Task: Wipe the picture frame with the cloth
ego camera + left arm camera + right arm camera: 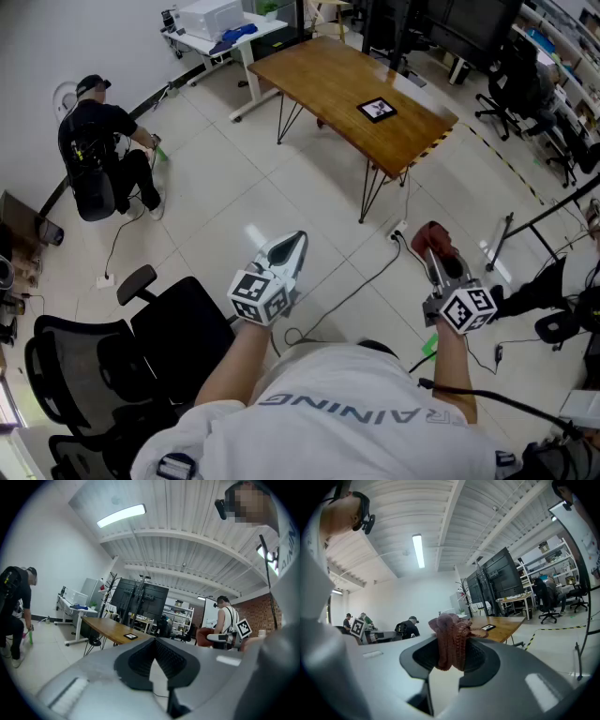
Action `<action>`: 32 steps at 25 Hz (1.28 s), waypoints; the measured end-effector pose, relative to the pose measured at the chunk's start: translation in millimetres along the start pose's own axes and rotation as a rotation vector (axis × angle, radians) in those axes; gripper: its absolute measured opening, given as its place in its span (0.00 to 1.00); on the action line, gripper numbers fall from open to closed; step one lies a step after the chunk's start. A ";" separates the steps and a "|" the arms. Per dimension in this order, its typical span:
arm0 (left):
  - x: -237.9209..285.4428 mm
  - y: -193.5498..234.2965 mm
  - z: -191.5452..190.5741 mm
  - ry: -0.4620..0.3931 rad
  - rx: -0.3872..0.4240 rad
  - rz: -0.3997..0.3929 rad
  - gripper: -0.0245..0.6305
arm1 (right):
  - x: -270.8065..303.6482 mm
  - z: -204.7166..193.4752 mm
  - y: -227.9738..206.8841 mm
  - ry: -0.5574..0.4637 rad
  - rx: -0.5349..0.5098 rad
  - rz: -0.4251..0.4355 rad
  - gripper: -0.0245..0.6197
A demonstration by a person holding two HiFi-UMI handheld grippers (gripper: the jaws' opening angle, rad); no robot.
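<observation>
Head view, looking steeply down over the wearer's white shirt. L gripper [288,251]: white tapered jaws brought together at the tips, nothing between them; its own view shows dark ribbed pads meeting in a narrow V, with only floor and room beyond. R gripper [434,246]: jaws clamped on the cloth [451,640] – a dusty-pink, nubbly knit fabric, bunched, hanging in folds between the pads and spilling above the tips. Each gripper carries a cube w/ black-and-white square markers, L [260,295] and R [466,307].

The picture frame [377,109] – small, rectangular, dark-edged w/ a pale mat – lies flat on the wooden table [319,75], near the table's right-hand end and well apart from both grippers. Table: long rectangular top, warm brown w/ visible grain, on thin black hairpin legs. Both grippers are held over pale glossy floor tiles, short of the table.

Other items: a white desk [246,45] at the upper edge bears a white box-shaped unit [211,16] and a blue object [240,32]. Black mesh-backed office chair [112,366] at lower left. A person in dark clothes and cap [98,150] crouches at far left. A black cable [361,281] runs across the floor to a white power strip [398,231].
</observation>
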State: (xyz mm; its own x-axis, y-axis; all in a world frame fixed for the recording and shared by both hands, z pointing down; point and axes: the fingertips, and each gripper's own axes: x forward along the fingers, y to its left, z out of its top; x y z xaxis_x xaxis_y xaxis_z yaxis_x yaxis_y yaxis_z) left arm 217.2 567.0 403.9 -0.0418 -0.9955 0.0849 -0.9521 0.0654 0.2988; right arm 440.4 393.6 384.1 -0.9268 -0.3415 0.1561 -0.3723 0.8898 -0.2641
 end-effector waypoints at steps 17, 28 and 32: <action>89.0 97.3 19.6 0.015 -0.017 0.055 0.05 | 150.5 15.8 -44.6 0.027 0.030 0.075 0.21; 286.7 155.2 93.6 -0.001 0.045 0.096 0.05 | 295.5 101.0 -183.0 -0.002 0.034 0.112 0.21; 345.8 171.9 113.9 -0.008 0.050 0.099 0.05 | 335.8 123.9 -224.4 -0.001 0.042 0.118 0.21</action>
State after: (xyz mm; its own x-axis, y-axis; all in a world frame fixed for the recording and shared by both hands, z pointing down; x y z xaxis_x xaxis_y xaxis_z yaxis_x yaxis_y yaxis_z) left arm 4.6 226.2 376.4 -0.1384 -0.9849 0.1039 -0.9571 0.1599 0.2415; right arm 206.6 41.7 377.9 -0.9643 -0.2358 0.1206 -0.2626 0.9101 -0.3206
